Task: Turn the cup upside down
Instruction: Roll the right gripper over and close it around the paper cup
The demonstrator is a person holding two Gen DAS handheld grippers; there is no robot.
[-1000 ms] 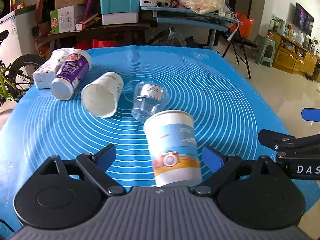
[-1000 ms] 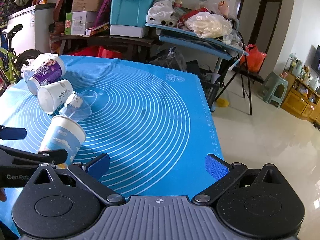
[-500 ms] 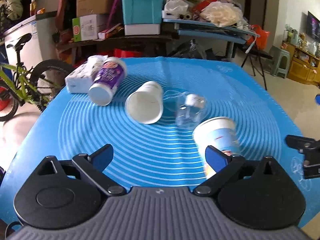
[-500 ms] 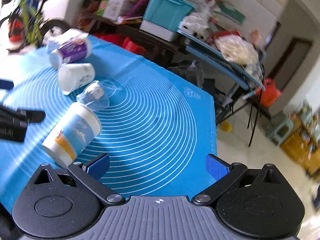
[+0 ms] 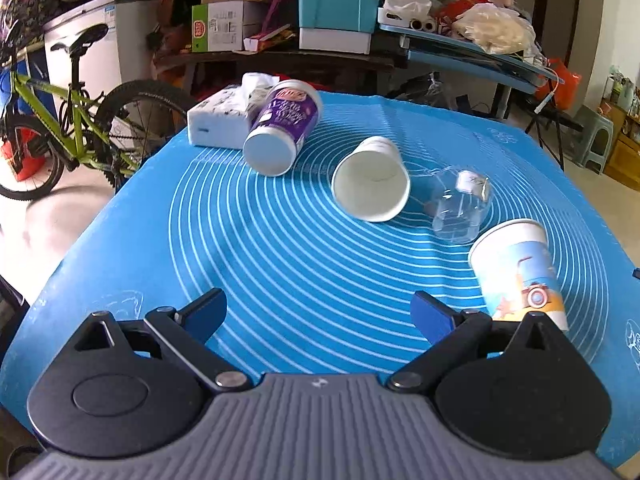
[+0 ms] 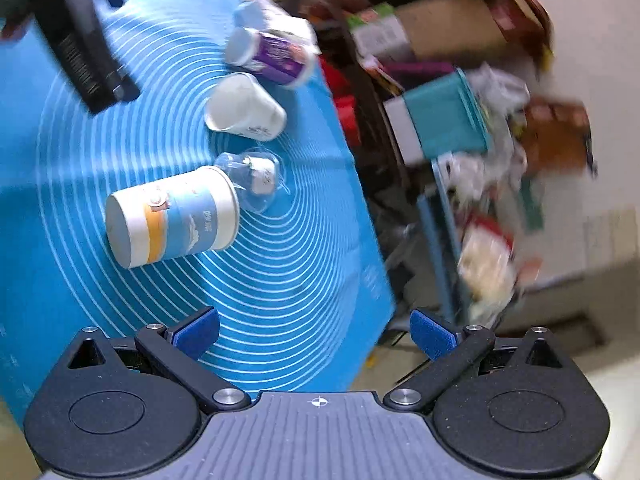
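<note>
Cup point(image 5: 518, 276) sits at about 3 o'clock in the left wrist view, on the blue mat point(image 5: 280, 264), just outside the right-hand finger of the left gripper point(image 5: 318, 312) and partly hidden behind that finger's linkage. It appears to stand tilted, rim up toward 11 o'clock, base toward 5 o'clock. Left gripper jaws are spread wide, nothing between them, aimed at bare mat toward 12 o'clock. Clear plastic cup point(image 5: 460, 208) lies just beyond at 1 o'clock, white paper cup point(image 5: 372, 184) on its side at 12, purple cup point(image 5: 280, 128) against a tissue pack point(image 5: 220, 120) at 11.

Right wrist view is rolled hard and blurred. Cup point(image 6: 172, 216) shows at 10 o'clock from the right gripper point(image 6: 314, 332), long axis running roughly 9 to 3, flat base toward 9, rim toward 3 beside the clear plastic cup point(image 6: 252, 176). Right gripper jaws are wide apart, empty, pointing past the mat edge. Left gripper body point(image 6: 88, 48) shows at 11 o'clock.

Judgement: cup lies off both centre lines; the rolled wrist suggests the right gripper is setting up for the flip.
</note>
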